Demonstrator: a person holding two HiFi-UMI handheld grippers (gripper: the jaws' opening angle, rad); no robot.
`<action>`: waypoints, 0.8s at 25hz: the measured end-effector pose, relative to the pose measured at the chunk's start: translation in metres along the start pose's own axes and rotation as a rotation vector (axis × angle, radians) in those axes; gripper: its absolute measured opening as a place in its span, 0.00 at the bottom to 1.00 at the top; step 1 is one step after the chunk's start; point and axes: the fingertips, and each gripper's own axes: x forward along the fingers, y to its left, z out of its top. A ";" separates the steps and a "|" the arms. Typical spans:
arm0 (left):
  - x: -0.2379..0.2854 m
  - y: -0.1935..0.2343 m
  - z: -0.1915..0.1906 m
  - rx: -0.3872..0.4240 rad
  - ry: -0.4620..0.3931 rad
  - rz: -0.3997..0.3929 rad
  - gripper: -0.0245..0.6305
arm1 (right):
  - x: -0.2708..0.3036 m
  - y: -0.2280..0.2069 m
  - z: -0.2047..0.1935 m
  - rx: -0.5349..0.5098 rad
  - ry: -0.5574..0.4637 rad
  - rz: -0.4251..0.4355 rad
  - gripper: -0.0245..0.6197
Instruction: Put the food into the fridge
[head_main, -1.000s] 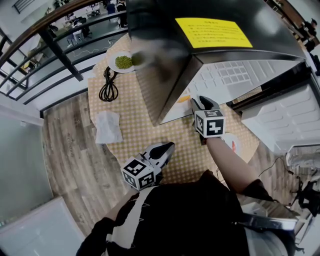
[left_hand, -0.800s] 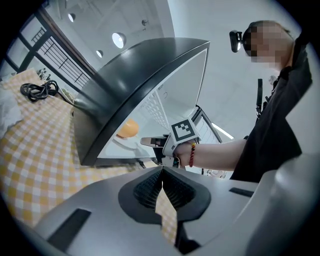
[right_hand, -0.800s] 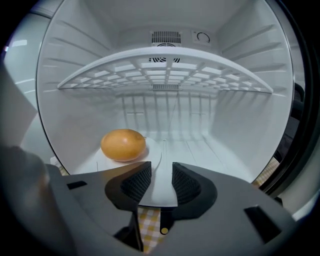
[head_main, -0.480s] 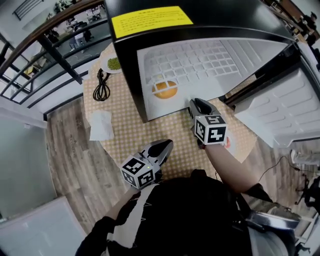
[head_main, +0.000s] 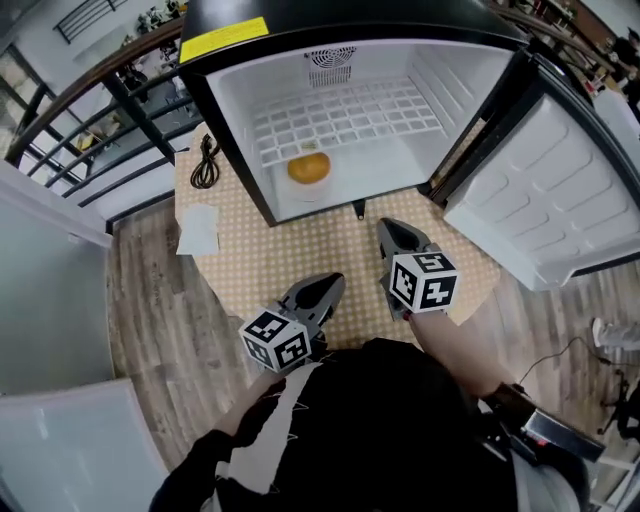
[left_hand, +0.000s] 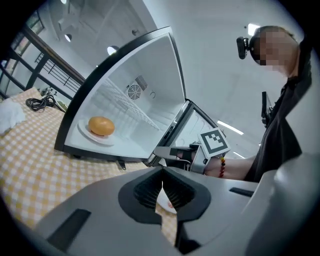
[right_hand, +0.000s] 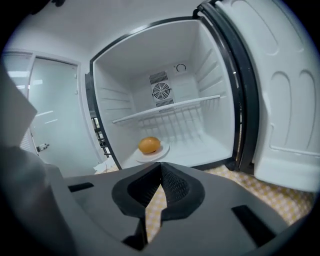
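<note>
A small fridge (head_main: 232, 115) stands open on the checked tablecloth. An orange round food (head_main: 308, 167) rests on a white plate (head_main: 300, 188) on the fridge floor, also seen as the orange food (right_hand: 149, 145) in the right gripper view and the orange food (left_hand: 101, 125) in the left gripper view. My right gripper (head_main: 392, 232) is shut and empty, just in front of the fridge opening. My left gripper (head_main: 325, 290) is shut and empty, nearer to me. Past the left jaws a white plate (left_hand: 167, 202) with something pinkish shows on the cloth.
The fridge door (head_main: 530, 190) hangs open to the right. A wire shelf (head_main: 350, 115) spans the fridge above the food. A black coiled cable (head_main: 205, 165) and a white napkin (head_main: 198, 228) lie on the table's left part. A railing (head_main: 90, 90) runs behind.
The head view has swung so that the fridge's inside and the food on its plate now show. My right gripper has drawn back from the fridge opening. The left gripper has barely moved.
</note>
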 end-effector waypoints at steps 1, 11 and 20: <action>-0.001 -0.009 -0.001 0.004 -0.006 0.005 0.06 | -0.009 0.002 -0.002 0.014 -0.009 0.012 0.06; -0.018 -0.091 -0.016 0.047 -0.104 0.072 0.06 | -0.105 0.008 -0.028 -0.038 -0.051 0.076 0.06; -0.030 -0.112 -0.033 0.010 -0.124 0.154 0.06 | -0.136 0.005 -0.060 -0.025 0.012 0.117 0.06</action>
